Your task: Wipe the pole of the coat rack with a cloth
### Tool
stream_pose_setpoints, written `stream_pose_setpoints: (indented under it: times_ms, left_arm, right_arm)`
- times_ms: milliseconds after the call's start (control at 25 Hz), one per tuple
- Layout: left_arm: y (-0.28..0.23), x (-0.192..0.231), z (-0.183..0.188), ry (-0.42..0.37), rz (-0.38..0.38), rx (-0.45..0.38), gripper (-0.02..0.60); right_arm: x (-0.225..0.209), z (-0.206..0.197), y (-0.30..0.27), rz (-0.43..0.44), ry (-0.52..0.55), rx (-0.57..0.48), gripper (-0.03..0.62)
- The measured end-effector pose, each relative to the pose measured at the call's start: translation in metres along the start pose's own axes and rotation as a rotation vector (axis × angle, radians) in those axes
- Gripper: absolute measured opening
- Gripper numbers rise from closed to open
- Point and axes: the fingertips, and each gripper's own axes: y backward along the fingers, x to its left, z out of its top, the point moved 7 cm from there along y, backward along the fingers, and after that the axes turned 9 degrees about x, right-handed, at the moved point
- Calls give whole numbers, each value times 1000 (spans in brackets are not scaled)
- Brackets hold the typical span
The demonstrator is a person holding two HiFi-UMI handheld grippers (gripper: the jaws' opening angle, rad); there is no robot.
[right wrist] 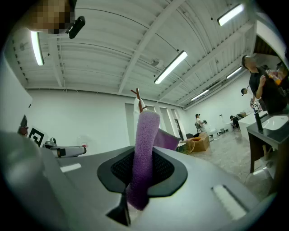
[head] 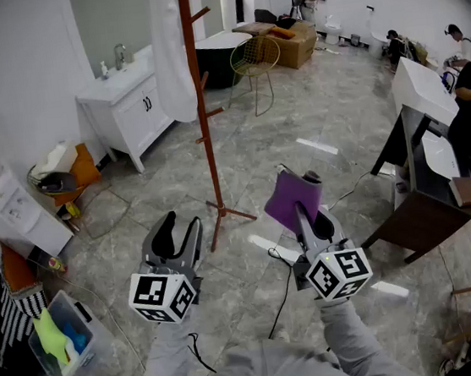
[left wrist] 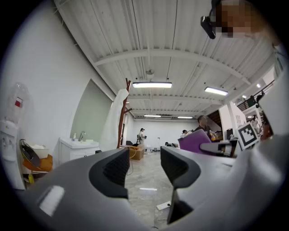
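Note:
A red-brown wooden coat rack (head: 202, 119) stands on the tiled floor ahead, a white garment (head: 171, 50) hanging on its left side. In the left gripper view the coat rack (left wrist: 122, 115) shows far off, left of centre. My right gripper (head: 305, 206) is shut on a purple cloth (head: 292, 198), held up to the right of the pole's base and apart from it. The purple cloth (right wrist: 143, 158) stands pinched between the jaws of the right gripper (right wrist: 142, 169). My left gripper (head: 175, 231) is open and empty, to the left of the base; the left gripper (left wrist: 143, 169) shows a clear gap.
A white vanity with a sink (head: 126, 98) stands left of the rack. A water dispenser (head: 12, 206) and a bin of cloths (head: 62, 336) are at the left. A dark desk (head: 424, 194) is at the right, a wire chair (head: 256, 61) behind. People stand far back.

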Motion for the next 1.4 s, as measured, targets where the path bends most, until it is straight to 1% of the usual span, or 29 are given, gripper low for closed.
stream_pose_setpoints:
  times_ms: [320,560,920,1160,1280,1400]
  left_arm:
    - [-18,-9,2,-8,12,5,231]
    - [-39,-26,4,-8,31,7,232]
    - [-52,-40,2,-12,94,14,230]
    - [-70,-35,-3,-10,109,31,230]
    - [-85,-21,-4,-9,118,23,230]
    - [-105,-1,-5,-7,103,27,230]
  right_arm:
    - [-19,3,-7,20,-4,8,52]
    - [-44,10,-14,43,-5,12,52]
    - [-83,9,-21,63,-38,29,52]
    - [-99,7,-41,67,-63,41,52]
    - [-101,6,-59,68,-63,37,53]
    - [-103,2,-83,58,-71,45,54]
